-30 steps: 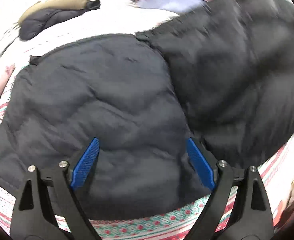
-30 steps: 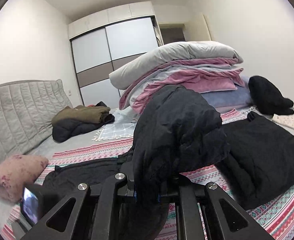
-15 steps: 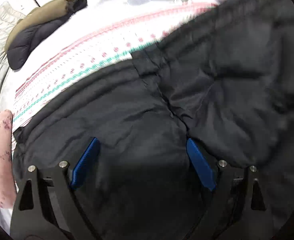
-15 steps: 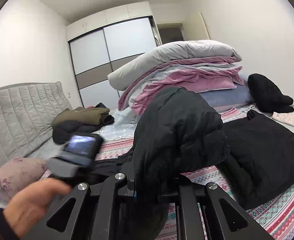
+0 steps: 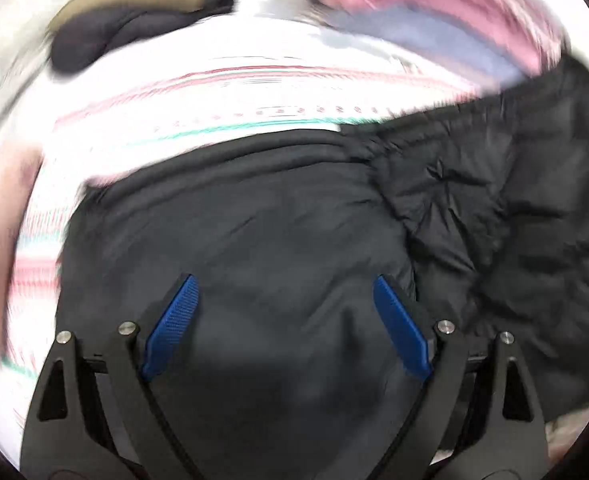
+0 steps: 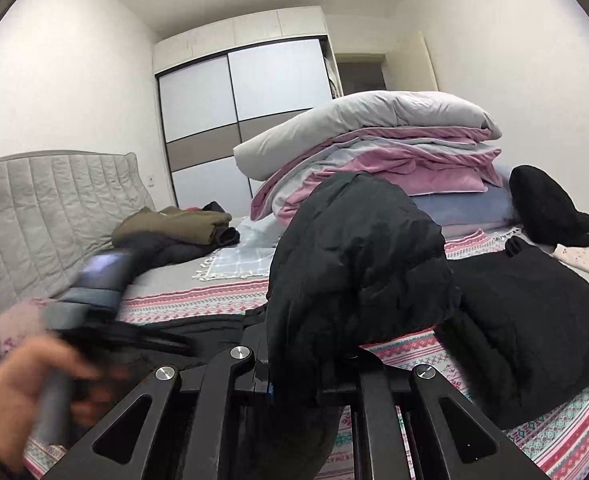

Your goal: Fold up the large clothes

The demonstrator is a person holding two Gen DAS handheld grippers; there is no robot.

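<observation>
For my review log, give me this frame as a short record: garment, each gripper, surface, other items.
garment: black puffer jacket spread on the bed, one part lifted
left gripper: open, blue fingers apart above the jacket, nothing pinched; view blurred
right gripper: shut on a raised fold of the jacket
surface: patterned bedspread
other items: stacked bedding; olive and dark clothes pile; pink pillow

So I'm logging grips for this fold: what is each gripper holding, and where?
The right gripper is shut on a bunched fold of the black jacket. The left gripper is open over the jacket, holding nothing.
</observation>
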